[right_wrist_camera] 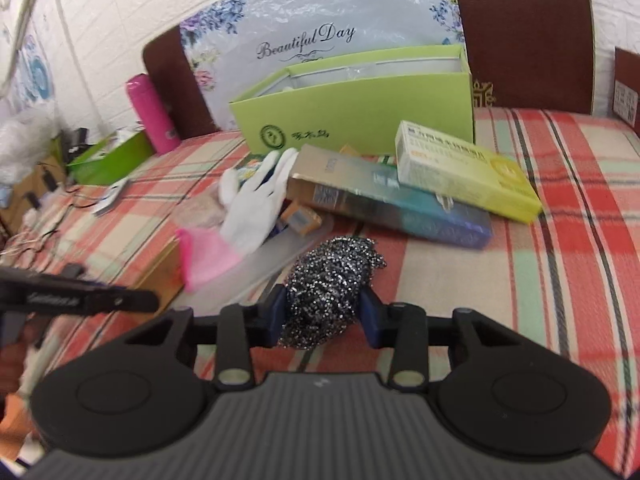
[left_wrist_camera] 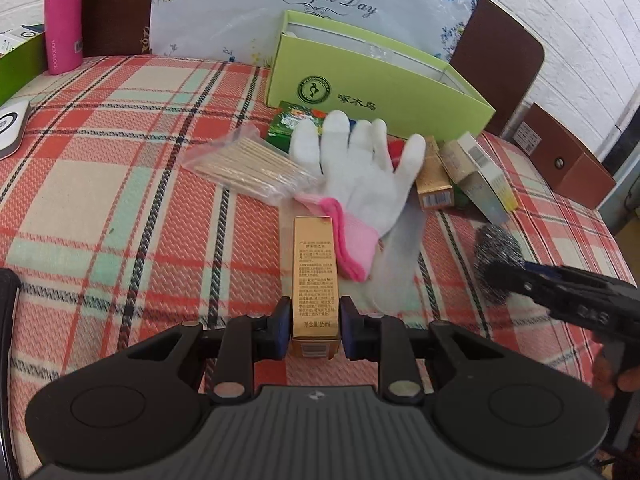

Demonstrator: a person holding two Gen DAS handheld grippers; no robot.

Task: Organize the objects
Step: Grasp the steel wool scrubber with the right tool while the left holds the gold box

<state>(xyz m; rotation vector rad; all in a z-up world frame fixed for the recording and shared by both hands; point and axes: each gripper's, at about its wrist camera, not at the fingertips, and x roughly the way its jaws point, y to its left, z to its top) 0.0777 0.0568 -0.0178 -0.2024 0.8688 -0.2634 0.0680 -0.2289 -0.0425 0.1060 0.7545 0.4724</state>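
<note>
We have our left gripper (left_wrist_camera: 314, 320) clamped on the gold carton (left_wrist_camera: 315, 280). Our right gripper (right_wrist_camera: 325, 312) squeezes the steel-wool scrubber (right_wrist_camera: 332, 280), beside the white glove (right_wrist_camera: 256, 204) on the plaid tablecloth (right_wrist_camera: 540, 280).

Green tray (left_wrist_camera: 18, 66) — cut by frame edge

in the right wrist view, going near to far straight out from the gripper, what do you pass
right gripper closed on the steel wool scrubber → long gold-to-blue box → open green box → floral "Beautiful Day" bag
</note>
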